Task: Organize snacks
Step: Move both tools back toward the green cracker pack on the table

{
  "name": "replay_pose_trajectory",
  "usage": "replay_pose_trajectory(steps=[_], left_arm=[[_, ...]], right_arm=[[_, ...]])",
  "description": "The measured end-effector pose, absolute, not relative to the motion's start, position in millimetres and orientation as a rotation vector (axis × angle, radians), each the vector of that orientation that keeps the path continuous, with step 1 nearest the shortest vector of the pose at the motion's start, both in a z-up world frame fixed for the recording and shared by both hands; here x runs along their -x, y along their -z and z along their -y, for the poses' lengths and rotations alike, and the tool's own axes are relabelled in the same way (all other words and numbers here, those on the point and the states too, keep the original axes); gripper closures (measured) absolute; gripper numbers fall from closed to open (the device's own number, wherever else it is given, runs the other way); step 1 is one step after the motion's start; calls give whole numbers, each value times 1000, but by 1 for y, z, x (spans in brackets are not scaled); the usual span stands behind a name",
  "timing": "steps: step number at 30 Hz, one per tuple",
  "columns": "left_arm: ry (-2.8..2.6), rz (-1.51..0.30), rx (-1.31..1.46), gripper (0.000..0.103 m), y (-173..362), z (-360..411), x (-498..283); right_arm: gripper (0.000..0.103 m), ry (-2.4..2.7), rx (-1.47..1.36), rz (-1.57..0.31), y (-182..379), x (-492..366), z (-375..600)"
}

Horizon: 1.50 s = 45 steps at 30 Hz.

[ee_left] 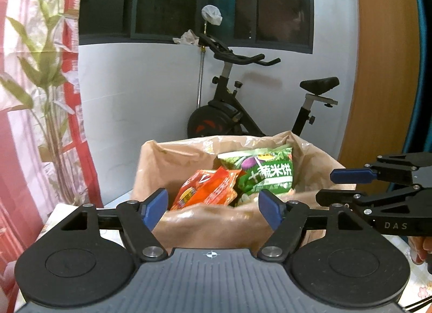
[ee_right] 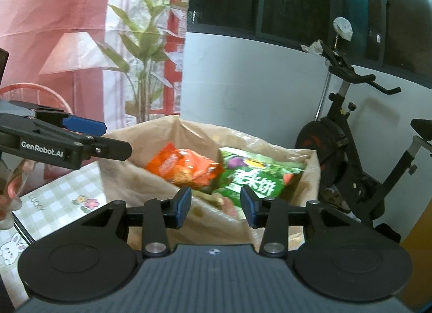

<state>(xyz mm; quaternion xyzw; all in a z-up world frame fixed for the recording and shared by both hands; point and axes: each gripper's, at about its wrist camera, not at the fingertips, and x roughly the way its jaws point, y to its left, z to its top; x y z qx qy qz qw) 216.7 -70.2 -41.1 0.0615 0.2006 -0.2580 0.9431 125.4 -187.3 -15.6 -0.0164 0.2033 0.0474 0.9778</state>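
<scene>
A brown paper bag stands open on the table, also in the right wrist view. Inside lie an orange snack pack and a green snack pack. My left gripper is open and empty, just short of the bag's near rim. My right gripper is open and empty at the bag's near rim. Each gripper shows in the other's view: the right at the bag's right side, the left at its left side.
The table carries a checked cloth with flower and rabbit prints. An exercise bike stands behind the bag by the white wall. A curtain with a plant print hangs at the left. A wooden panel is at the right.
</scene>
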Motion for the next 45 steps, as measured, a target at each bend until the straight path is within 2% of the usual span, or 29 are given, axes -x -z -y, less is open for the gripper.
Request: replay_pose_trajectory(steps=[13,27,37,45], left_arm=[[485,-487,-68,27,77,19,-185],[466,-668,-25,29,142,5,-194],[502,-781,-16,41,187,22,-219],[511,-855,35,44,214,28,-242]], right_arm=[[59,-157,-16,-401,37,-104,157],[59,-211,-28,-554,112,-99,138],[59,-254,-65,-668,156,-120,137],[59,-312,-51,-739,182,-150,126]])
